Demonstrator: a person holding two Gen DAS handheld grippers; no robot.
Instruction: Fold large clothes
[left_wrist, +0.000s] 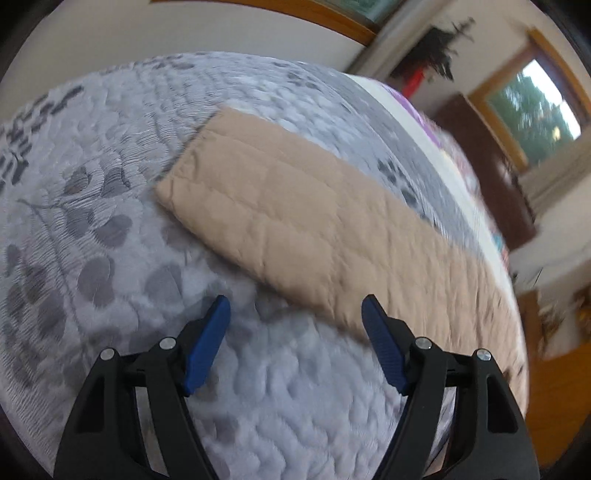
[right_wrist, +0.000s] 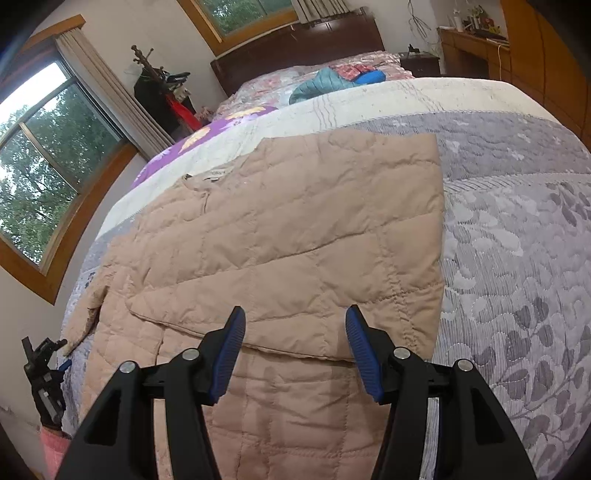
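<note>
The beige quilted jacket (right_wrist: 280, 236) is lying mid-frame on the grey leaf-patterned bedspread (right_wrist: 517, 258), one side folded over. The right gripper (right_wrist: 295, 350) is hovering above the fold, wide and empty; the left gripper (left_wrist: 295, 343), also wide, is holding nothing. The puffy fold is likely springing back unless pressed.

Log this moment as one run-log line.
task: fold jacket | beige quilted jacket: flat on grey bedspread, one side folded in | left gripper: open, empty | right gripper: open, empty, over the jacket
</note>
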